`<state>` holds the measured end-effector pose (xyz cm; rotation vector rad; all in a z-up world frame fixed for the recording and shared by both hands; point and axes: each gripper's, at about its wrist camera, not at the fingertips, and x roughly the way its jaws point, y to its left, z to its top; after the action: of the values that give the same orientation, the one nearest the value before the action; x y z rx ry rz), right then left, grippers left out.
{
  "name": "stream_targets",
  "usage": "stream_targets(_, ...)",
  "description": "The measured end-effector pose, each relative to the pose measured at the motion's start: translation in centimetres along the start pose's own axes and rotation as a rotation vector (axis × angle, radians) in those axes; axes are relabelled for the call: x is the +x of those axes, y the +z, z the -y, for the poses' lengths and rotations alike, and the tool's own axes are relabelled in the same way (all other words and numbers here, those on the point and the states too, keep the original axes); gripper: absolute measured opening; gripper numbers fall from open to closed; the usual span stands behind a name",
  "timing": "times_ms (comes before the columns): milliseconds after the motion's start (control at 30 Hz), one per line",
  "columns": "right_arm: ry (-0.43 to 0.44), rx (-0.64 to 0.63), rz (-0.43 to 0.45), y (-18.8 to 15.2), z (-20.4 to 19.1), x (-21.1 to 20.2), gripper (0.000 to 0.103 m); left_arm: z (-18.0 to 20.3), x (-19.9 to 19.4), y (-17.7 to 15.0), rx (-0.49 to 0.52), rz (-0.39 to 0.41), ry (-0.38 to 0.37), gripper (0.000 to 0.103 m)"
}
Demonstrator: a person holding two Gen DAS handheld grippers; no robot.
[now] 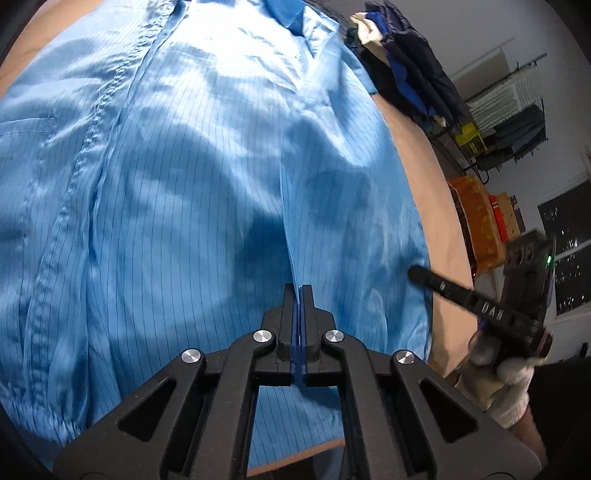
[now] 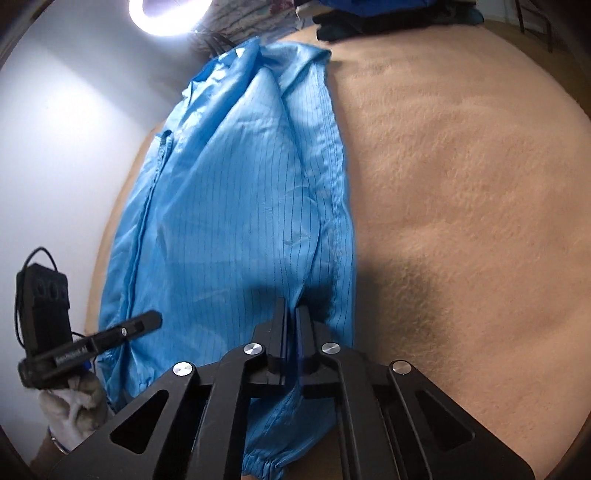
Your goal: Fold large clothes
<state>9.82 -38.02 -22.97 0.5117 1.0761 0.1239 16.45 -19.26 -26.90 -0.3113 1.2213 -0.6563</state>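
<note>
A large light-blue pinstriped garment [image 1: 184,177] lies spread on a tan fleece surface [image 1: 417,155]. My left gripper [image 1: 299,291] is shut on a fold of the blue fabric near its lower edge. My right gripper [image 2: 291,310] is shut on another fold of the same garment [image 2: 236,206], close to its right seam, with an elastic cuff hanging below the fingers. The right gripper also shows in the left wrist view [image 1: 417,273] at the garment's right edge, and the left gripper shows in the right wrist view [image 2: 155,318] at its left side.
The tan fleece surface [image 2: 461,192] stretches wide to the right of the garment. Dark clothes [image 1: 417,70] are piled at the far end. A clothes rack [image 1: 513,107] and orange boxes [image 1: 476,214] stand beyond. A ring light [image 2: 170,11] shines above.
</note>
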Motion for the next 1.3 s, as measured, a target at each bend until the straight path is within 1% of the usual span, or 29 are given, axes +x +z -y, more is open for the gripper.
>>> stream_targets(100, 0.015, -0.003, 0.038, 0.1, 0.0, -1.2, 0.001, 0.8, -0.2, -1.0, 0.038, -0.001, 0.007, 0.000)
stream_targets(200, 0.035, 0.006, 0.051, -0.4, 0.3, -2.2, 0.001, 1.2, -0.7, -1.8, 0.053, -0.004, -0.001, 0.000)
stream_targets(367, 0.037, -0.023, 0.036, -1.0, -0.2, -2.5, 0.001, 1.6, -1.7, -2.6, 0.086, 0.010, -0.008, 0.000)
stream_targets(500, 0.060, -0.070, 0.030, -1.4, -1.6, -3.2, 0.001, 2.1, -2.6, -3.7, 0.106, -0.005, -0.036, 0.000)
stream_targets(633, 0.116, -0.100, 0.090, -2.1, -2.3, -5.9, 0.001, 2.7, -2.7, -5.6, 0.143, -0.044, -0.056, 0.000)
stream_targets(700, 0.123, -0.105, 0.111, -2.2, -2.2, -6.9, 0.001, 2.9, -2.5, -6.1, 0.149, -0.060, -0.061, 0.000)
stream_targets(767, 0.111, -0.107, 0.108, -2.1, -2.1, -6.9, 0.001, 3.0, -2.4, -6.3, 0.154, -0.073, -0.063, 0.000)
stream_targets(833, 0.055, -0.109, 0.080, -2.5, -1.6, -6.4, 0.001, 3.1, -2.4, -6.5, 0.167, -0.082, -0.062, 0.000)
stream_targets(900, 0.031, -0.093, 0.062, -2.5, -1.0, -5.8, 0.001, 3.0, -2.7, -6.7, 0.181, -0.089, -0.067, 0.000)
stream_targets(1000, 0.038, -0.050, 0.024, -2.1, -0.1, -5.1, 0.002, 2.8, -3.4, -6.9, 0.191, -0.082, -0.058, 0.000)
stream_targets(1033, 0.051, -0.027, 0.008, -1.9, 0.3, -4.8, 0.005, 2.5, -3.7, -6.9, 0.192, -0.079, -0.055, 0.000)
stream_targets(1100, 0.064, -0.007, -0.010, -1.9, 0.7, -4.4, 0.019, 2.0, -4.1, -6.9, 0.193, -0.073, -0.038, 0.000)
stream_targets(1133, 0.057, 0.000, -0.021, -2.0, 0.8, -4.1, 0.031, 1.6, -4.3, -6.9, 0.184, -0.073, -0.030, 0.000)
stream_targets(1167, 0.049, 0.006, -0.034, -2.0, 0.9, -3.7, 0.036, 1.2, -4.5, -6.7, 0.167, -0.078, -0.038, 0.000)
stream_targets(1233, 0.054, 0.013, -0.064, -2.2, 1.0, -3.0, 0.036, 0.5, -4.9, -6.1, 0.130, -0.067, -0.046, 0.010)
stream_targets(1300, 0.062, 0.017, -0.086, -2.3, 0.8, -2.3, 0.036, 0.0, -5.4, -5.6, 0.089, -0.045, -0.066, 0.025)
